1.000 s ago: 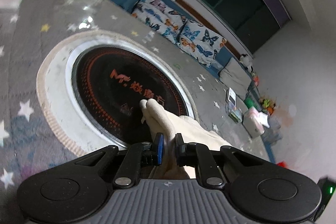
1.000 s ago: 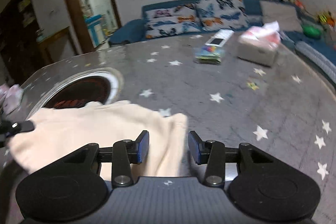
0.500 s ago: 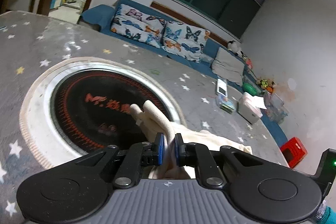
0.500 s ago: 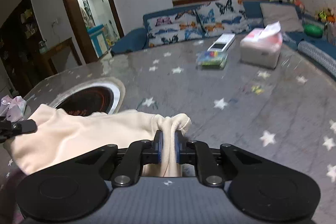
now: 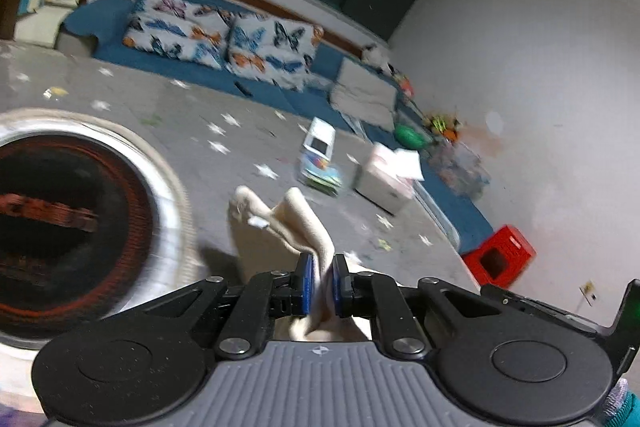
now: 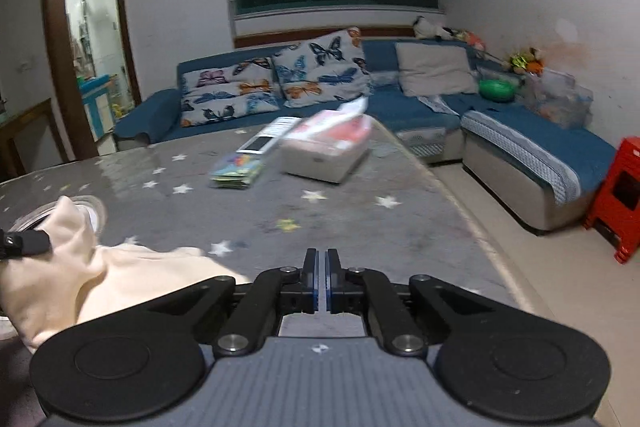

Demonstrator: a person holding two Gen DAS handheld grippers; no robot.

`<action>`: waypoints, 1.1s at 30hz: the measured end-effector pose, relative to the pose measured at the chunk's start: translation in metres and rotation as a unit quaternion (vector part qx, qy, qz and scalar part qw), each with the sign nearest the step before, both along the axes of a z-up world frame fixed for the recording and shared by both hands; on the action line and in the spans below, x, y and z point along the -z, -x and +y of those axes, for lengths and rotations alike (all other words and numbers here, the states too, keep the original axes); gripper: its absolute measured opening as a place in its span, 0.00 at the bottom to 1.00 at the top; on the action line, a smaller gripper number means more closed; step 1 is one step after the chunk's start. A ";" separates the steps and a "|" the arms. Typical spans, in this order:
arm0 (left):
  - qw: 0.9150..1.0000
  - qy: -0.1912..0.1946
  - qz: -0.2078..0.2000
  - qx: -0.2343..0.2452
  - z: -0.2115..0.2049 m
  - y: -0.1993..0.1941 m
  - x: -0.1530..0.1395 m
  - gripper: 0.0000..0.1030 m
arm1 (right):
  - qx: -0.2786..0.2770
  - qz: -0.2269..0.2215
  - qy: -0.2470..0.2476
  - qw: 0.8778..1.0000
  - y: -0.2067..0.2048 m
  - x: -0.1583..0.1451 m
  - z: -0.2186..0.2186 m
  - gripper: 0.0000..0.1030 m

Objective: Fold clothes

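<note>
A cream garment (image 5: 288, 227) is pinched in my left gripper (image 5: 320, 283); bunched folds stick up past the blue pads above the grey star-patterned table (image 5: 224, 131). In the right wrist view the same garment (image 6: 104, 279) hangs low at the left, its far end held by the left gripper's finger (image 6: 24, 243). My right gripper (image 6: 321, 279) has its jaws nearly together with only a thin slit between them. No cloth shows between its pads; whether it still holds a thin edge lower down is hidden.
A round black hotplate with a pale ring (image 5: 72, 219) is set into the table at the left. A tissue box (image 6: 324, 151), a remote (image 6: 268, 141) and a colourful packet (image 6: 238, 173) lie at the far side. The table edge (image 6: 460, 211) runs down the right; a red stool (image 6: 620, 199) stands beyond.
My left gripper has lifted and swung right with the garment, away from the hotplate. My right gripper has risen, and the cloth bunch seen between its pads half a second ago no longer shows.
</note>
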State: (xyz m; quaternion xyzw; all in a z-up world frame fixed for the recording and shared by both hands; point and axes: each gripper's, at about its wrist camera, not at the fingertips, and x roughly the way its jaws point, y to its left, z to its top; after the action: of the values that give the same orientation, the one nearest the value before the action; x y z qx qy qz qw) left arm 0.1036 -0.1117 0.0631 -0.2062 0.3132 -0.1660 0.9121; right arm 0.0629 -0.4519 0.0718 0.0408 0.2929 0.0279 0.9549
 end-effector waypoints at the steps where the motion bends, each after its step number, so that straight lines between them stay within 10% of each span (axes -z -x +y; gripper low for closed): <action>1: 1.000 -0.007 0.000 0.003 -0.005 -0.002 0.001 0.11 | 0.003 0.004 -0.006 1.000 0.001 0.001 -0.008 0.04; 7: 1.000 -0.027 -0.002 -0.006 0.003 0.003 0.002 0.11 | -0.014 0.031 -0.049 0.998 -0.003 0.022 -0.010 0.11; 12: 0.999 -0.038 0.003 -0.025 0.019 0.006 0.004 0.11 | -0.039 0.047 -0.094 0.994 -0.019 0.042 0.011 0.36; 18: 0.998 -0.043 0.018 -0.041 0.035 0.008 0.014 0.11 | -0.046 0.057 -0.099 0.992 -0.027 0.054 0.026 0.32; 20: 0.998 -0.042 0.024 -0.043 0.037 0.008 0.015 0.11 | -0.047 0.056 -0.098 0.992 -0.026 0.057 0.028 0.10; 33: 0.999 -0.020 0.008 0.030 -0.031 -0.004 0.002 0.11 | 0.017 -0.009 -0.010 1.000 -0.004 0.015 -0.013 0.09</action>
State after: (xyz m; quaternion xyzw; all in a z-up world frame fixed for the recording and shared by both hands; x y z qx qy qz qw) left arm 0.1076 -0.1425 0.0610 -0.1796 0.3298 -0.1850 0.9082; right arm 0.0672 -0.4647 0.0570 0.0554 0.2836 0.0152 0.9572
